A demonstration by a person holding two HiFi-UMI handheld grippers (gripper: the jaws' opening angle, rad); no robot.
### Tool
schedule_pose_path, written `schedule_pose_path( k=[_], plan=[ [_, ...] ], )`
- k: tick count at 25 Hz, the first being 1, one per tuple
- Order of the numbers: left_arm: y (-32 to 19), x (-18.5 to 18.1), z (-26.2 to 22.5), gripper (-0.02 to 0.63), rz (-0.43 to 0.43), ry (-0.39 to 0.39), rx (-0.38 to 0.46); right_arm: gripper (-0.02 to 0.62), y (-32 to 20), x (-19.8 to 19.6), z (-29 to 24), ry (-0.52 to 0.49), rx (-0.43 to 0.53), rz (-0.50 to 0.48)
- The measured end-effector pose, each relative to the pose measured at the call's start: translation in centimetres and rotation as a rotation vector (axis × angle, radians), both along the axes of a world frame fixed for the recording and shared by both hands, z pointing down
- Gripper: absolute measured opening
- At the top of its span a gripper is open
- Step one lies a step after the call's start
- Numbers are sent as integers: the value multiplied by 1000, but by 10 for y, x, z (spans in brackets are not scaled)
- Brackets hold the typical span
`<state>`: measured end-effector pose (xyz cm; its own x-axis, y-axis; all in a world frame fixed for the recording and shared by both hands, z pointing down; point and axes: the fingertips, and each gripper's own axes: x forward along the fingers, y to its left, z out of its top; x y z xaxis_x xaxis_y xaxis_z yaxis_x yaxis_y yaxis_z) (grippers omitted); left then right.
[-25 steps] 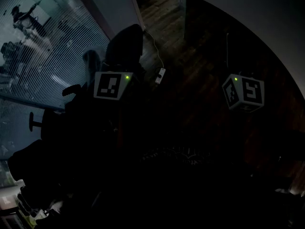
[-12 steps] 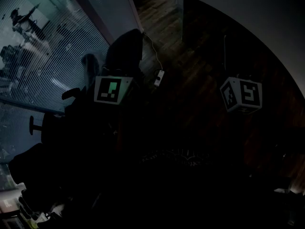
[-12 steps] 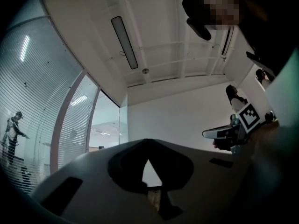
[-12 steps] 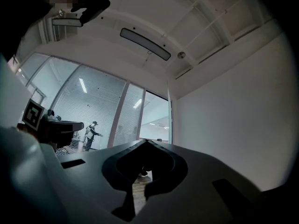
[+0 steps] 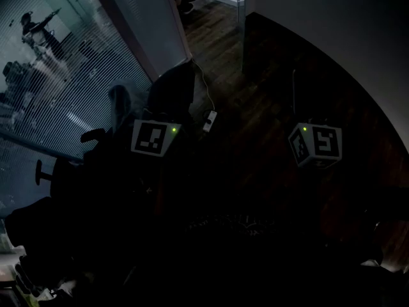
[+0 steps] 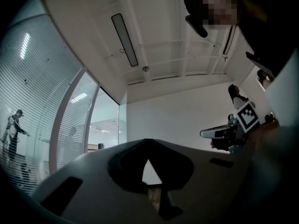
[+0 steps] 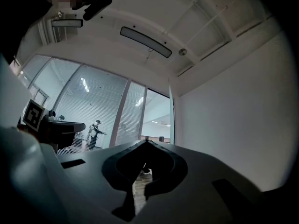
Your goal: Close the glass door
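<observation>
Glass door (image 5: 241,4) up at the far doorway, well apart from both my claws.
Left claw (image 6: 150,190) closed, nothing in it (striped glass wall (image 5: 57,94) on that side); power strip (image 5: 209,121) lies on the dark wood floor (image 5: 255,107); right claw (image 7: 140,188) closed too, empty, near the white wall (image 5: 332,37).
</observation>
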<state>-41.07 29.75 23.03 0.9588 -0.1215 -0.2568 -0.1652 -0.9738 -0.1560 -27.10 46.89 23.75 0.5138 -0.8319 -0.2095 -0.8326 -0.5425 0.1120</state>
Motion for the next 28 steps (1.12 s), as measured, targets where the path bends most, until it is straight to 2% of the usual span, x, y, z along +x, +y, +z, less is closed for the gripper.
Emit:
schedule_pose_path(
  k=[13,21,28],
  plan=[
    [17,14,12,2,-54,-4,-7,3,8,25,13,0,-67,-34],
    [0,25,18,2,-67,-10,0,3,-9,42,20,-11,-39,-45],
    [-51,71,11,2,-43,-4,-6,3,-59,79,10,18,-56,-21]
  ],
)
